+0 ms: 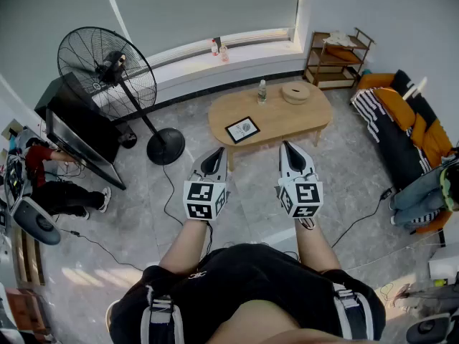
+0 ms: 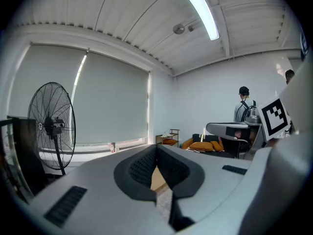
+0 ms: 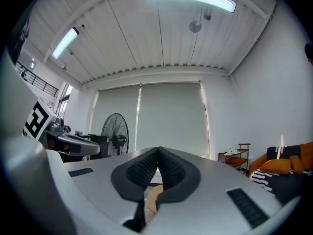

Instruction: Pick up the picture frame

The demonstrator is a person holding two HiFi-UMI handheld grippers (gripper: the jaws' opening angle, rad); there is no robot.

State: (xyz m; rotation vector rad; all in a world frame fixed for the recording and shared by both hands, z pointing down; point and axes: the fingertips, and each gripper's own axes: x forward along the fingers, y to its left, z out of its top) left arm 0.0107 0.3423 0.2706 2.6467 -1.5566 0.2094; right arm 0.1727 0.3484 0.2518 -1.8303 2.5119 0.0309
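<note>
On the table [image 1: 310, 117] at your 12 o'clock lies the picture frame [image 1: 242, 129]; left gripper [image 1: 217, 153] and right gripper [image 1: 287, 147] fingers pinched together, empty.

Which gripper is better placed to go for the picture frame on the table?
Left, probably. The left gripper points nearer the picture frame at the left end of the table; the right gripper aims further right. Both shut, empty.

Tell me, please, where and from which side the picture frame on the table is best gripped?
Grip the picture frame by its near edge, coming from the near side of the table. It seems to lie flat and askew close to that rim, so its thin border is likely the only graspable part. The left gripper is closer, but its jaws are shut and need opening first.
</note>
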